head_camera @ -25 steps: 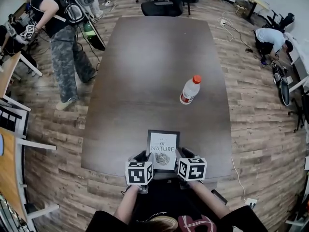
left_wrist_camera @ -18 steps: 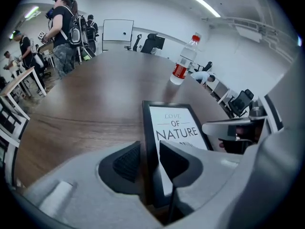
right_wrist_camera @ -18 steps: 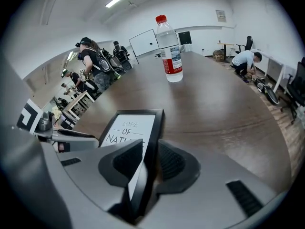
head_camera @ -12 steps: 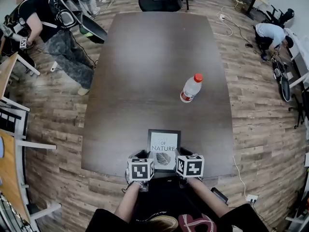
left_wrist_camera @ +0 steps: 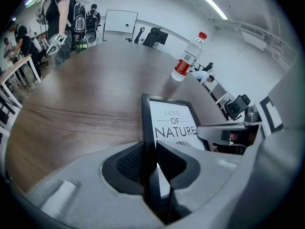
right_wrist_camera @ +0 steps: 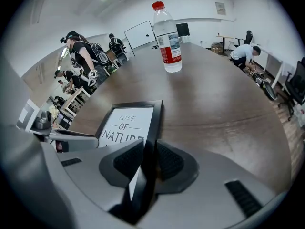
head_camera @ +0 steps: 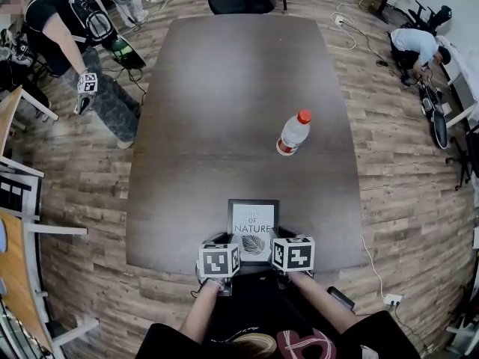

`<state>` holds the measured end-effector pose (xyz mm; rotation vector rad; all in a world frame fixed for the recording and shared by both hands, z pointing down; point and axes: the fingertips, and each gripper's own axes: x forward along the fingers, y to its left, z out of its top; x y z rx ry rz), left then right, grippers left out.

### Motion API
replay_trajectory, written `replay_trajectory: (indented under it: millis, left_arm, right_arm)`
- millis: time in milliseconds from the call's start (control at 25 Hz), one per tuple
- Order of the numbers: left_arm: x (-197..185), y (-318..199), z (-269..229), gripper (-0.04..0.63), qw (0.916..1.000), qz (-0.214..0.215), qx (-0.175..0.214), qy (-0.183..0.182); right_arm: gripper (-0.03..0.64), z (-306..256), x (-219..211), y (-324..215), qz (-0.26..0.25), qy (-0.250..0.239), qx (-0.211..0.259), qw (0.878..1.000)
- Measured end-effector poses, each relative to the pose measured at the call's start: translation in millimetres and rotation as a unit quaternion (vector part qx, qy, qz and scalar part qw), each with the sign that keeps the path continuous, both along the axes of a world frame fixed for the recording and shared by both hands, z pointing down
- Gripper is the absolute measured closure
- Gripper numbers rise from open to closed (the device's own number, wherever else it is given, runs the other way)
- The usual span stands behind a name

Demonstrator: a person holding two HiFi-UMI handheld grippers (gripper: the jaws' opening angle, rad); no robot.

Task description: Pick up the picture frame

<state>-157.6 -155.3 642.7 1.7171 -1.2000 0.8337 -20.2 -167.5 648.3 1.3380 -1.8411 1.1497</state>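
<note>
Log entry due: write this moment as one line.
left claw: closing on picture frame left edge | right claw: closing on right edge | picture frame: on table, unlifted

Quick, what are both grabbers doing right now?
Left gripper: jaws closing over the left edge of the picture frame, not gripping yet.
Right gripper: jaws closing over the right edge of the picture frame, not gripping yet.

The person's left forearm point(head_camera: 196, 313) and right forearm point(head_camera: 320, 304) reached up from the bottom centre of the head view, side by side. The left grey two-jaw gripper point(head_camera: 223, 241) point(left_wrist_camera: 150, 149) and the right grey two-jaw gripper point(head_camera: 282, 238) point(right_wrist_camera: 148, 151) pointed steeply down. Their jaws were closing, each pair straddling one side edge of the black-rimmed picture frame point(head_camera: 253, 215) point(left_wrist_camera: 148, 123) point(right_wrist_camera: 157, 116).
</note>
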Motion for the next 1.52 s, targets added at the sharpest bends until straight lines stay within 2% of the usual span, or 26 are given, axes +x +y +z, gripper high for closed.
replay_trajectory:
  millis: [200, 520, 920, 1520]
  left_arm:
    - [4.0, -2.1, 0.4, 0.509, 0.9997, 0.003, -0.018, 0.018]
    - [3.4, -2.3, -1.6, 0.520, 0.9999, 0.003, -0.013, -0.006]
    - [2.6, -0.3, -4.3, 0.521, 0.9999, -0.011, -0.011, -0.003]
    - [8.6, -4.1, -18.5, 0.520, 0.9996, -0.014, 0.024, -0.007]
  right_arm:
    - [0.526, 0.3, 3.7, -0.2, 0.003, 0.002, 0.005, 1.000]
    - [0.537, -0.4, 3.4, 0.4, 0.002, 0.004, 0.001, 1.000]
    - [0.543, -2.5, 2.7, -2.5, 0.005, 0.000, 0.001, 1.000]
    - [0.543, -20.7, 9.0, -7.5, 0.007, -0.002, 0.038, 0.999]
